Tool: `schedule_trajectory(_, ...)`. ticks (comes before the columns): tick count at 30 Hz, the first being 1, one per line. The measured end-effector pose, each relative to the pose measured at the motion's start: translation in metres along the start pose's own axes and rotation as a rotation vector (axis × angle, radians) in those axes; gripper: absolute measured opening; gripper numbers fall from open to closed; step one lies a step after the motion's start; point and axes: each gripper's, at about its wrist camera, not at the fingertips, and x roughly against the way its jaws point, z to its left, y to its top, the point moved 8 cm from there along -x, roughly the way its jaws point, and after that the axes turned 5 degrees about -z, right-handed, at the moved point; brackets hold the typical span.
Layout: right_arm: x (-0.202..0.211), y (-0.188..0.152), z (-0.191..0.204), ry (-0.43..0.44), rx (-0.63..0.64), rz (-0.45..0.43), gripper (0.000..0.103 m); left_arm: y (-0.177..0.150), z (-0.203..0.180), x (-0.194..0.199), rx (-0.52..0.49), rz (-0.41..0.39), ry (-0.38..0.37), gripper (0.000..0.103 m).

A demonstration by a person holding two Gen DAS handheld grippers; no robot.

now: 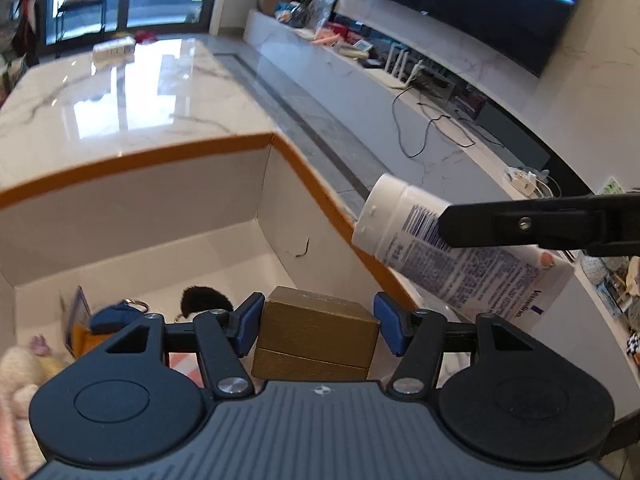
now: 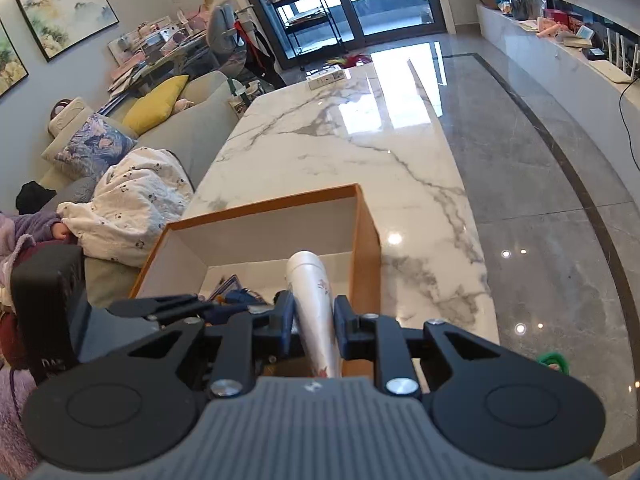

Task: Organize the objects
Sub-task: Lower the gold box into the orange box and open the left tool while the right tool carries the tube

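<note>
Two grippers are seen over an open cardboard box with an orange rim and white inner walls, which stands on a white marble table.

In the left wrist view, a small golden box is held between the blue pads of the left gripper. The jaws are spread wide, and each pad appears to be pressed against one side of the golden box, which is carried above the inside of the cardboard box. Below it, on the floor of the cardboard box, a black fluffy pompom, a dark blue pouch with a metal ring and a pale plush toy are visible.

In the right wrist view, a white tube is pinched near its flat end by the right gripper, whose jaws are drawn close together on it. The capped end is pointed forward over the near right part of the cardboard box. In the left wrist view the same tube is shown at the right, tilted, with its white cap over the orange rim and printed text and a barcode on its side; one black finger of the right gripper is laid across it.

A grey sofa with a yellow cushion is seen beside the table.
</note>
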Motion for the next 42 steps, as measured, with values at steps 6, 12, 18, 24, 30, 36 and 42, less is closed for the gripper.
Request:
schedule_trajectory(6, -0.014, -0.001, -0.006, 0.001, -0.012, 0.038, 0.023, -0.004, 0.003, -0.017, 0.024, 0.072, 0.043, 0.069)
schedule_trajectory(12, -0.02, -0.002, -0.01, 0.009, -0.022, 0.044, 0.023, -0.005, 0.016, -0.016, 0.097, 0.122, 0.016, 0.07)
schedule_trajectory(18, -0.021, -0.004, -0.014, 0.009, -0.03, 0.047, 0.023, -0.004, 0.028, -0.01, 0.165, 0.188, -0.032, 0.07)
schedule_trajectory(24, -0.02, -0.004, -0.016, 0.018, -0.039, 0.042, 0.023, -0.008, 0.047, -0.003, 0.268, 0.215, -0.053, 0.07)
schedule_trajectory(30, -0.021, -0.004, -0.016, 0.022, -0.036, 0.041, 0.023, -0.006, 0.054, -0.003, 0.317, 0.181, -0.063, 0.07)
schedule_trajectory(36, -0.02, -0.003, -0.017, 0.024, -0.043, 0.038, 0.023, -0.001, 0.055, -0.005, 0.34, 0.164, -0.086, 0.071)
schedule_trajectory(42, -0.021, -0.001, -0.019, 0.024, -0.05, 0.031, 0.023, 0.002, 0.053, -0.013, 0.329, 0.157, -0.066, 0.066)
